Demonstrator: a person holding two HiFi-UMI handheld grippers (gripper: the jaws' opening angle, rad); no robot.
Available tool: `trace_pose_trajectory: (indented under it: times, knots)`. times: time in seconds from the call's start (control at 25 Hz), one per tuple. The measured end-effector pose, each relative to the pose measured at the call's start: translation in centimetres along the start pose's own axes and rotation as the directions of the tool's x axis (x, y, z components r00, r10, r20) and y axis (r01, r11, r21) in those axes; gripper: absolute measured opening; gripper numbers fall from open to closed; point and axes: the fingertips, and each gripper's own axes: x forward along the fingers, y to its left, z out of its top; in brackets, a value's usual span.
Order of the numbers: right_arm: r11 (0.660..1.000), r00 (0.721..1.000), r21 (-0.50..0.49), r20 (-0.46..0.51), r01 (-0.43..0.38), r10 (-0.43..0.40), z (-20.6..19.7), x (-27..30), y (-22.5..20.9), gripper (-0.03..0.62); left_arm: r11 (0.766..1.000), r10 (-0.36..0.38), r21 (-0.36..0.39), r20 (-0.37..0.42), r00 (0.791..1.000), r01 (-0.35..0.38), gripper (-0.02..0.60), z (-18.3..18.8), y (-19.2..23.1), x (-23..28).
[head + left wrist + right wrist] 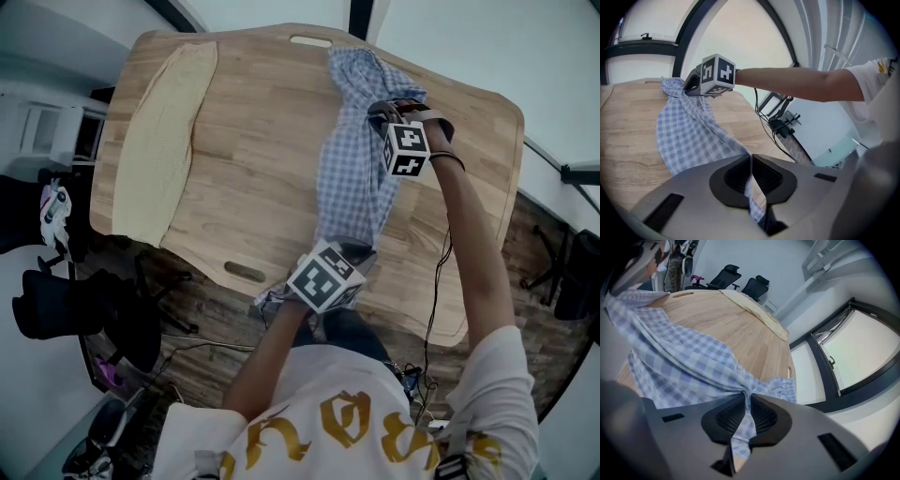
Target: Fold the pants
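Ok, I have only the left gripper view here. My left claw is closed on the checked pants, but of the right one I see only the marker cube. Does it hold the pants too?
Observer: Yes. The right claw is shut on the pants; bunched fabric passes between its jaws.
Operator: Is anything else lying on the table?
Observer: A long cream cloth lies along the left side of the table, apart from the pants.
Operator: And where is my left claw over the table?
Observer: The left claw is at the table's near edge; the pants stretch from it across the wood to the right claw.
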Motion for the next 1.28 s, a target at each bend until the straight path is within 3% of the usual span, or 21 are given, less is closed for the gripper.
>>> trace_pose_trajectory:
  times: [0.16,0.44,0.64,0.92,0.96,1.04,1.08,1.16,1.28]
  knots:
    - [0.999,1.0,0.041,0.011,0.003,-0.003,-1.5,-0.2,0.5,0.051,1.0,0.017,-0.025,-0.001,1.0,-0.018,0.044,0.7,-0.4,0.6]
    - [0.996,1.0,0.091,-0.001,-0.006,0.007,-3.8,0.3,1.8,0.054,0.999,-0.026,-0.035,-0.01,1.0,0.026,0.046,0.9,-0.6,4.2]
    - [0.992,1.0,0.126,-0.008,-0.011,0.012,-5.1,0.6,2.2,0.061,0.999,0.011,-0.036,-0.045,0.999,-0.012,0.046,-0.2,0.2,6.5]
    - [0.98,1.0,0.197,0.004,-0.023,0.022,-6.0,0.5,2.3,0.103,0.993,-0.035,-0.11,-0.028,0.999,0.032,0.048,-1.2,0.1,8.4]
    - [0.977,1.0,0.212,0.006,-0.025,0.024,-6.1,0.4,2.3,0.117,0.993,-0.042,-0.11,-0.028,0.999,0.038,0.055,-1.3,-0.1,8.5]
    - [0.969,1.0,0.245,0.012,-0.023,0.021,-6.4,0.1,2.1,0.136,0.992,-0.071,-0.103,-0.043,0.997,0.066,0.184,-1.6,-0.8,8.7]
    - [0.965,1.0,0.262,0.017,-0.019,0.015,-6.5,-0.1,2.0,0.139,0.992,-0.087,-0.096,-0.052,0.995,0.082,0.218,-1.7,-1.3,8.7]
    - [0.955,1.0,0.297,0.027,-0.006,-0.002,-6.9,-0.7,1.8,0.143,0.993,-0.097,-0.068,-0.062,0.993,0.093,0.256,-1.7,-2.1,8.6]
    - [0.936,0.999,0.351,0.036,0.018,-0.033,-7.4,-1.7,1.8,0.143,0.998,-0.054,-0.024,-0.073,0.996,0.052,0.272,-2.4,-1.9,7.7]
